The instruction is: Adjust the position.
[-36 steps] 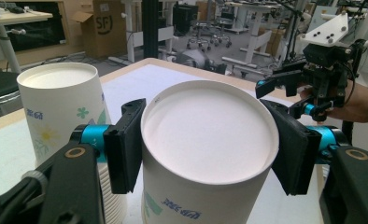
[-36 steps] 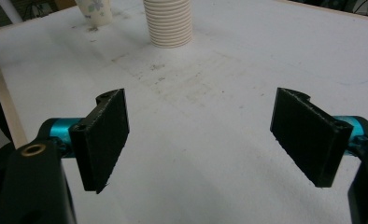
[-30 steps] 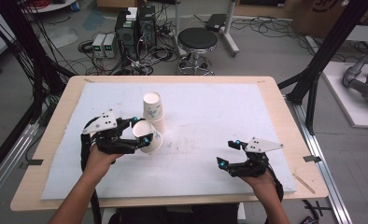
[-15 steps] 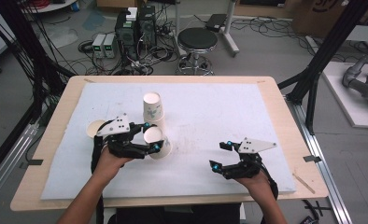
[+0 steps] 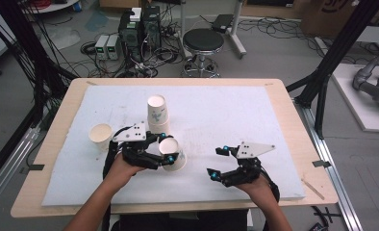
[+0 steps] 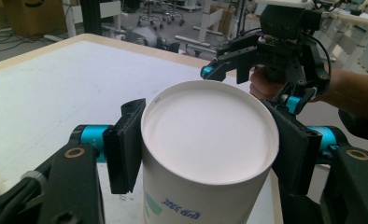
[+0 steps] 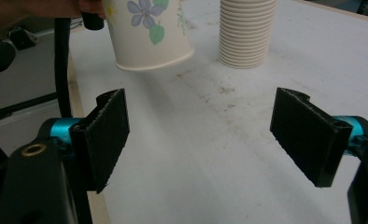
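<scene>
My left gripper is shut on a white paper cup with a flower print, held upside down just above the white mat. In the left gripper view, the pads press both sides of the cup, whose base faces the camera. A stack of cups stands behind it. Another single cup stands upright to the left. My right gripper is open and empty to the right of the held cup. In the right gripper view, the gripper faces the held cup and the stack.
A white mat covers most of the wooden table. Beyond the far edge are a black stool, electronics boxes and cables on the floor. Black frame posts stand at both sides.
My left gripper carried the cup right and toward the front, uncovering the single upright cup at the left. The right gripper shifted left toward the held cup.
</scene>
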A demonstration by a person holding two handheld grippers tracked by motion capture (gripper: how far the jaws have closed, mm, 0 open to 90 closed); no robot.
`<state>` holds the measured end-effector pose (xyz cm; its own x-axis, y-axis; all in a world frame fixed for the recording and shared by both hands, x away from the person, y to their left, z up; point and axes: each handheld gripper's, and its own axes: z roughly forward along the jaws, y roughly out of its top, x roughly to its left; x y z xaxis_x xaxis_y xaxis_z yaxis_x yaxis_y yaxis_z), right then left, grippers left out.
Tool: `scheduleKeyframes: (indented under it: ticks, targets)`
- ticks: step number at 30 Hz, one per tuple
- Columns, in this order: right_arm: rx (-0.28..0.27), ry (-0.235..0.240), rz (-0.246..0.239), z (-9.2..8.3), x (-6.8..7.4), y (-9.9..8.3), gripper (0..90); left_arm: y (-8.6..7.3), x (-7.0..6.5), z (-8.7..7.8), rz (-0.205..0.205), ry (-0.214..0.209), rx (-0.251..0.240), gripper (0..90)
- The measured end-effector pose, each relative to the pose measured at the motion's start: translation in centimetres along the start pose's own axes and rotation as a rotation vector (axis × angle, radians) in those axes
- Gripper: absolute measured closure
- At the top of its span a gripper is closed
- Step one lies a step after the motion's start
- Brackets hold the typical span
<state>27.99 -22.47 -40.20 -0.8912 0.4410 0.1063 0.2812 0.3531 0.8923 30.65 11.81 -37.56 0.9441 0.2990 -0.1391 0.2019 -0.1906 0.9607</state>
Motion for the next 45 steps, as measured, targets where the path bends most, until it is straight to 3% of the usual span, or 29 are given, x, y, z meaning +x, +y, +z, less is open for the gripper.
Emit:
scheduleKeyframes:
  ticks: [17, 45]
  targets:
    - [0.022, 0.080, -0.057, 1.7, 0.5, 1.8, 20.1, 0.9, -0.7, 1.5, 0.026, -0.054, 0.015, 35.2]
    - [0.046, 0.167, -0.100, 4.2, 1.6, 2.4, 20.1, 0.9, -1.4, 3.2, 0.008, -0.164, 0.003, 35.4]
